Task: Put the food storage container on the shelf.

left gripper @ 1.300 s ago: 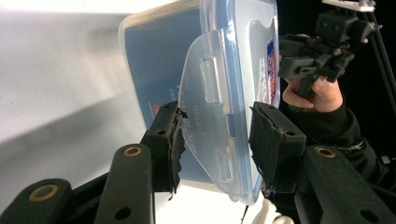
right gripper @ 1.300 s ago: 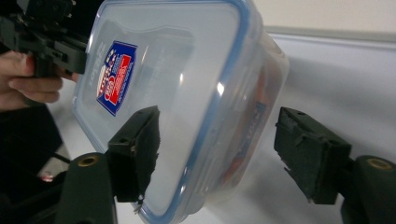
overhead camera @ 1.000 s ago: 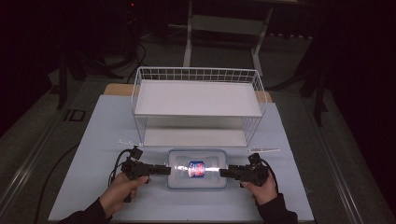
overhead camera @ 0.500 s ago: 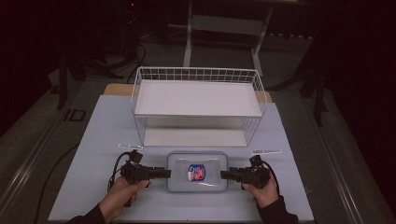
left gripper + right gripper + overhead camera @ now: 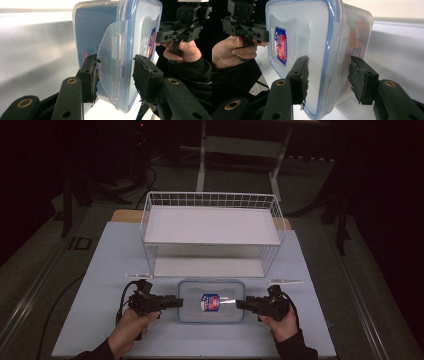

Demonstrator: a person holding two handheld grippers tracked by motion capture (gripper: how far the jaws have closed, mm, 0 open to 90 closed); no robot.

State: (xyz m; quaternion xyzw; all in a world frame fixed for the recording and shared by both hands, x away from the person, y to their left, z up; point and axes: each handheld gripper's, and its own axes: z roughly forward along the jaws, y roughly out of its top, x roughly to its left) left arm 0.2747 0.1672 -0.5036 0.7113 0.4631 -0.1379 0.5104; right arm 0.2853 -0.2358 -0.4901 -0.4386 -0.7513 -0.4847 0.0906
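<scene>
A: So where's the plastic container [image 5: 211, 301] sat right now?

B: It's laid flat on the pale blue table [image 5: 105, 270], just in front of the white wire rack [image 5: 212, 232], lid on, with a red and blue label [image 5: 210, 303] seen on top. It's flanked by both grippers, one at each short end.

A: And the left gripper [image 5: 115, 75]?

B: Clenched on the container's end. In the left gripper view the side clip [image 5: 113, 53] is sandwiched between the pads, one pad pressed to it and the other close against the lid edge.

A: Right gripper [image 5: 328, 75] too?

B: The opposite end is straddled by its jaws, which have just been closing, but a gap can be seen beside the outer pad, so no real clamp there.
</scene>
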